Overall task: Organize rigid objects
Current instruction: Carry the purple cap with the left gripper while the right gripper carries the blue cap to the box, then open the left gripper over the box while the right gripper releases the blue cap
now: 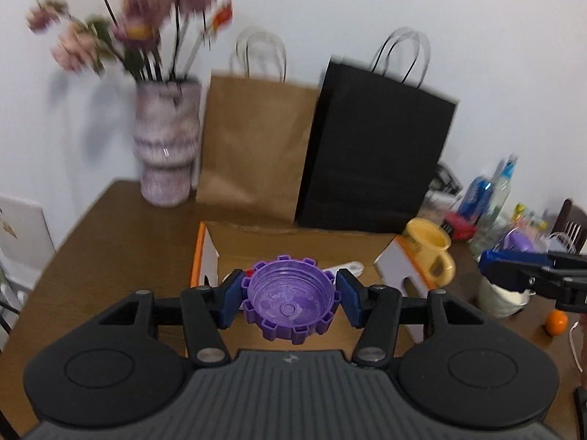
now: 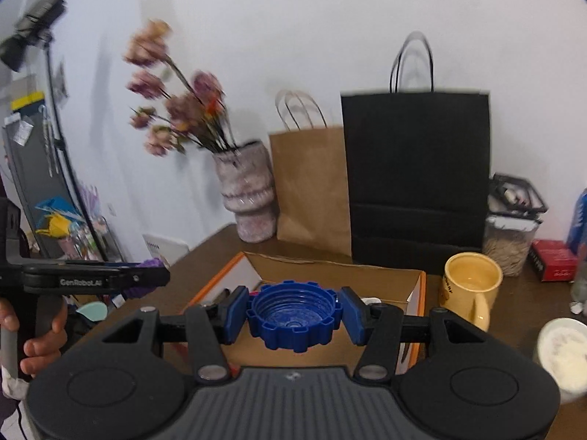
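The left gripper [image 1: 290,293] pinches a purple toothed cap [image 1: 291,302] (hollow side up) between its blue pads, above an open cardboard box [image 1: 205,253]. The right gripper [image 2: 293,315] clamps a matching blue cap [image 2: 295,313] over the same box, a yellow mug [image 2: 471,282] just beside it on the brown table [image 1: 110,227].

Each wrist camera looks forward along its gripper's fingers, angled slightly downward, close above the table [image 1: 110,242]. Both views share the open box [image 1: 209,253], vase [image 2: 249,198], paper bags [image 2: 418,172] and yellow mug [image 2: 471,286].
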Action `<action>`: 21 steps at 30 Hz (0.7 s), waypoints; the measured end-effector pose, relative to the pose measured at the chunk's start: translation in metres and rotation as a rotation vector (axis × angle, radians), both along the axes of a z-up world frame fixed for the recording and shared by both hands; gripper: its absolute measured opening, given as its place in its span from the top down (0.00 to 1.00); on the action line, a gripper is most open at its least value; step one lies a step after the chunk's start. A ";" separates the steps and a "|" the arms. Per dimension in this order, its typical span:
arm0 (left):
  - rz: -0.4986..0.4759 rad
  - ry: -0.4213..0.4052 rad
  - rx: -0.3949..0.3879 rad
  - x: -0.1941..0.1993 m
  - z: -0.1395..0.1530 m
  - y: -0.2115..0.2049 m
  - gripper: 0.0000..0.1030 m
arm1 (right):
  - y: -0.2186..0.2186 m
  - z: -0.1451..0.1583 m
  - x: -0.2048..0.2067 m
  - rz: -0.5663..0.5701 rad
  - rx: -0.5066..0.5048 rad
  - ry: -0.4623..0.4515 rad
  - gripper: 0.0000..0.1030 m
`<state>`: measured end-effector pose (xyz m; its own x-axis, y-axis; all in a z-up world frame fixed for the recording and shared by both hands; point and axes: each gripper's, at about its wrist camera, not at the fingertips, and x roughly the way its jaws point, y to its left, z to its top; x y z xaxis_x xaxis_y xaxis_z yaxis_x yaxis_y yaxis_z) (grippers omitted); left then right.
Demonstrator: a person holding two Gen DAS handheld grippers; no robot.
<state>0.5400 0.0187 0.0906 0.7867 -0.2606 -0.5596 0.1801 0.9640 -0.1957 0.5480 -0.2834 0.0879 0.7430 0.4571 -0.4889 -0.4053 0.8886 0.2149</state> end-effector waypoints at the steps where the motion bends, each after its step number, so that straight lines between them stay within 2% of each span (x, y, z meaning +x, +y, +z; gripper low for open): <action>1: 0.009 0.026 0.003 0.016 -0.008 0.000 0.46 | 0.003 -0.006 0.017 -0.002 -0.012 0.025 0.48; 6: 0.023 0.142 0.017 0.074 -0.047 -0.002 0.46 | 0.015 -0.045 0.082 -0.032 -0.077 0.126 0.48; 11: -0.004 0.220 0.017 0.112 -0.077 -0.020 0.46 | 0.023 -0.088 0.137 -0.087 -0.170 0.208 0.48; 16: -0.048 0.258 0.011 0.142 -0.100 -0.062 0.46 | 0.031 -0.125 0.162 -0.122 -0.300 0.233 0.48; 21: -0.055 0.266 0.005 0.152 -0.117 -0.091 0.45 | 0.041 -0.138 0.169 -0.111 -0.370 0.226 0.49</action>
